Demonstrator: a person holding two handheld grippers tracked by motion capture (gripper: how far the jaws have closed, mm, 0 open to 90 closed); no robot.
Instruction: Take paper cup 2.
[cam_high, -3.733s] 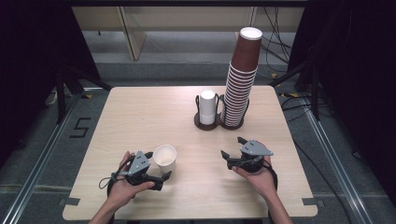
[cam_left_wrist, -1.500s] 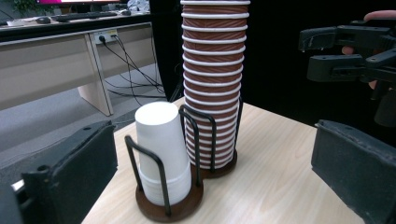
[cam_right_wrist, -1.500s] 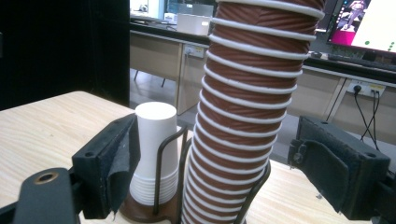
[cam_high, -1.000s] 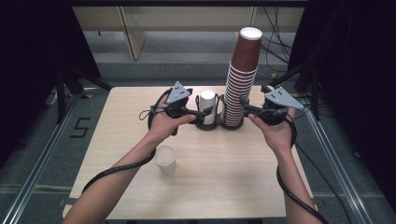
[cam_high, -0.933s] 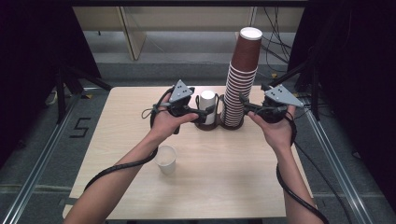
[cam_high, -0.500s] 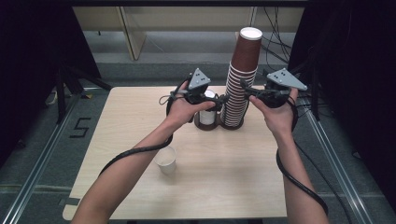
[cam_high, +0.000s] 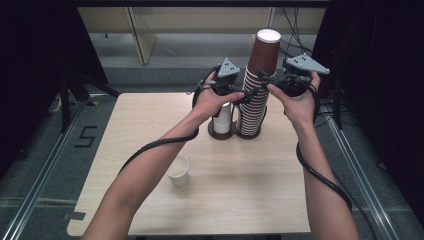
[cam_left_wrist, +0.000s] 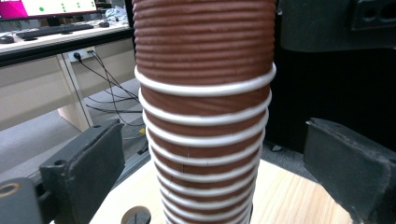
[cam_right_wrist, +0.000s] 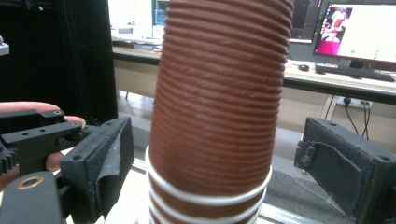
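Both claws (cam_high: 255, 85) raised since before, open around cup stack (cam_high: 257, 85)

The stack of cups (cam_high: 256, 95) at the far middle of the table was reddish brown with fine ridges, each rim a white ring; the top cup's inside was white. The short stack (cam_high: 222, 119) left of it was white, on a dark brown base. The single cup (cam_high: 178, 170) nearer was white. The table (cam_high: 150, 130) was pale wood grain. Both grippers' jaws were black, their top plates grey.
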